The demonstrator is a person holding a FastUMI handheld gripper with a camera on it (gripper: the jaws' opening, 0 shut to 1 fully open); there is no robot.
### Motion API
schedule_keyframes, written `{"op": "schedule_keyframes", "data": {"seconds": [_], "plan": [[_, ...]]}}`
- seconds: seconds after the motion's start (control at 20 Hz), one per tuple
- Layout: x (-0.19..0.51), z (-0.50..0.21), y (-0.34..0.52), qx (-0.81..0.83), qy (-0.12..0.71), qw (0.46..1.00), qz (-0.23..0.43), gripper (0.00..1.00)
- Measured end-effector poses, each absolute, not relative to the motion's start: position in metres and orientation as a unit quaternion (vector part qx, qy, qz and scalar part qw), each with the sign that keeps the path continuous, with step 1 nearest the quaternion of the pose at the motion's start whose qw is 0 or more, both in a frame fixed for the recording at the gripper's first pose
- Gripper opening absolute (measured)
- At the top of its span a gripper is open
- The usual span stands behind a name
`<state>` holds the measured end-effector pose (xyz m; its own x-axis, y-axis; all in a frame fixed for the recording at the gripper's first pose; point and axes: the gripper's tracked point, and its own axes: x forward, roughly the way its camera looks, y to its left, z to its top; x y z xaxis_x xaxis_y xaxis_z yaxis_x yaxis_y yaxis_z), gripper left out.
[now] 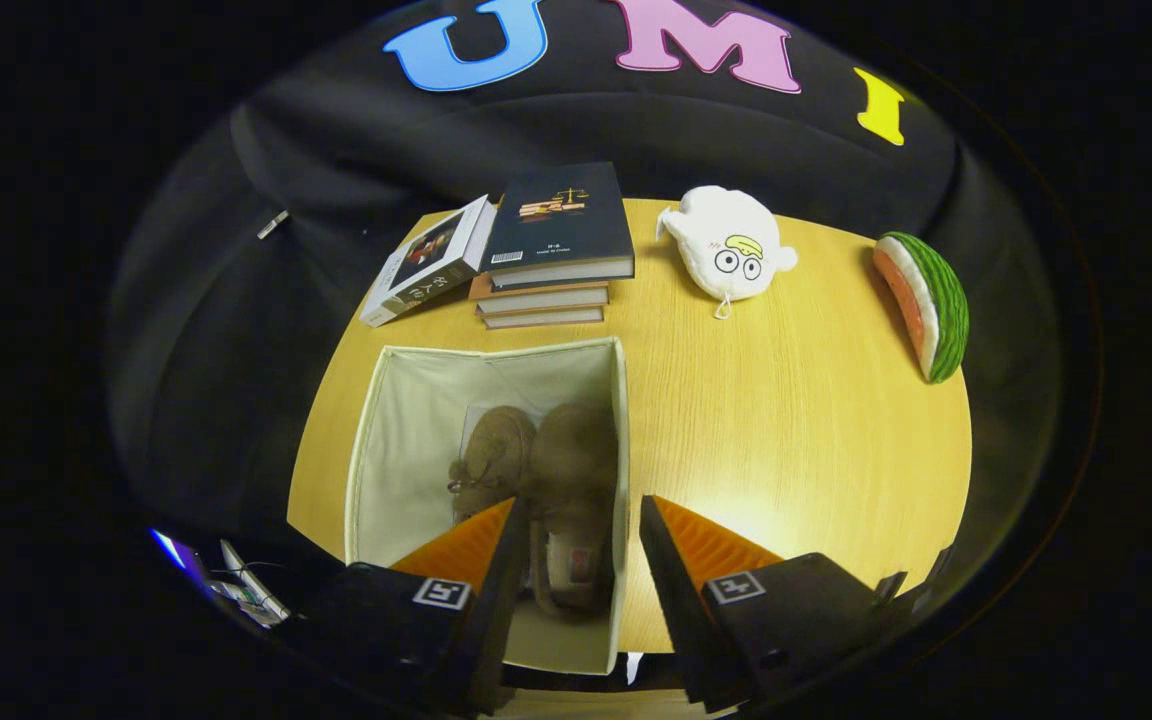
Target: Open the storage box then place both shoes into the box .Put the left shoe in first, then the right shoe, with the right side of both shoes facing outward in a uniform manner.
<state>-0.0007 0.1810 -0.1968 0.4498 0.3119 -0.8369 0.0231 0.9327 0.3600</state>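
Observation:
A cream fabric storage box stands open on the yellow wooden table. Two brown suede shoes lie side by side at its bottom: one to the left, the other to the right against the box's right wall, its inner sole showing. My gripper hangs above the box's near right corner, open, with nothing between its fingers. The left finger is over the box's inside and the right finger is over the table just outside the box wall.
Beyond the box lies a stack of books with a further book leaning at its left. A white plush toy and a watermelon-slice plush sit toward the far right. Bare tabletop lies right of the box.

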Motion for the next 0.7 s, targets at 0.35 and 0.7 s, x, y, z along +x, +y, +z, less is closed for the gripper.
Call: {"op": "schedule_keyframes", "data": {"seconds": [0.35,0.7], "plan": [[-0.004,-0.19,0.175,0.152,0.494,0.85,0.098,0.98],[-0.003,-0.178,0.146,0.153,0.452,0.874,0.094,0.99]]}}
